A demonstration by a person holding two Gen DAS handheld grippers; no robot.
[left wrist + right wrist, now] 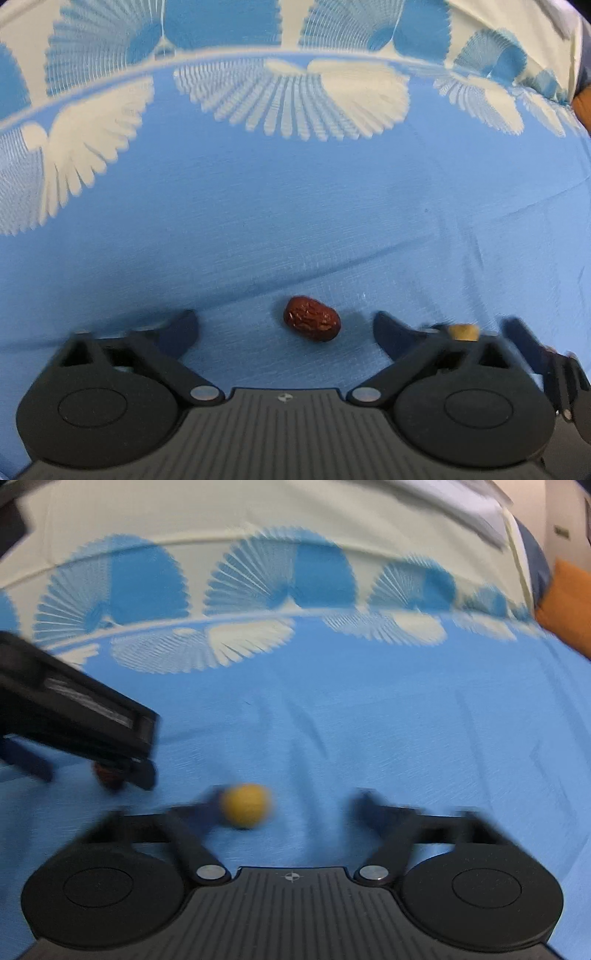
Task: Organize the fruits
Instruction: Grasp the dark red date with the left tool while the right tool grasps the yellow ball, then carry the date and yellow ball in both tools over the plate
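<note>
The left gripper stands with fingers apart around a wrinkled red jujube lying untouched on the blue cloth. The right gripper also shows fingers apart, its left fingertip against a small yellow fruit.

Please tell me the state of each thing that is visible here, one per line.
Left claw: open, touching nothing.
Red date: lying on cloth, between left claw's fingers, ungripped.
Right claw: open, blurred.
Yellow fruit: on cloth, between right claw's fingers.
Cloth: spread, lightly creased.
</note>
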